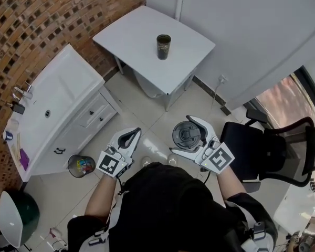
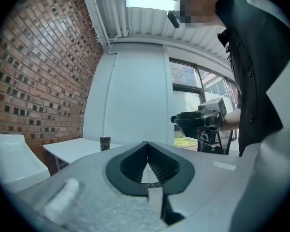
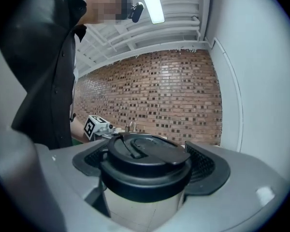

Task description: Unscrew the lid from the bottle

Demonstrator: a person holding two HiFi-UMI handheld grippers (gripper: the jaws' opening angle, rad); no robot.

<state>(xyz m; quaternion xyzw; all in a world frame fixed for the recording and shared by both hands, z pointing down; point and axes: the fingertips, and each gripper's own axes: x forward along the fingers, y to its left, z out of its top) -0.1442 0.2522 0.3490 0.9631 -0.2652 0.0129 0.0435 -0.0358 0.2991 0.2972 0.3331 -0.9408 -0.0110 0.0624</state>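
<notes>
Standing on the tiled floor, person holds both grippers out in front, well apart from the counter (image 1: 136, 33). R gripper (image 1: 182, 135): jaws pinching the black lid (image 3: 147, 161) by its rim from both sides, lid top up, nothing but floor under it. L gripper (image 1: 132, 136): jaws pressed together, nothing btwn them. Bottle (image 1: 163, 46) stands upright on the white counter w/ its mouth open, alone, near the middle. Sink cabinet (image 1: 68, 96) along the brick wall, small bin (image 1: 81, 166) by it on the floor, black chair (image 1: 275, 151) on the person's right.
</notes>
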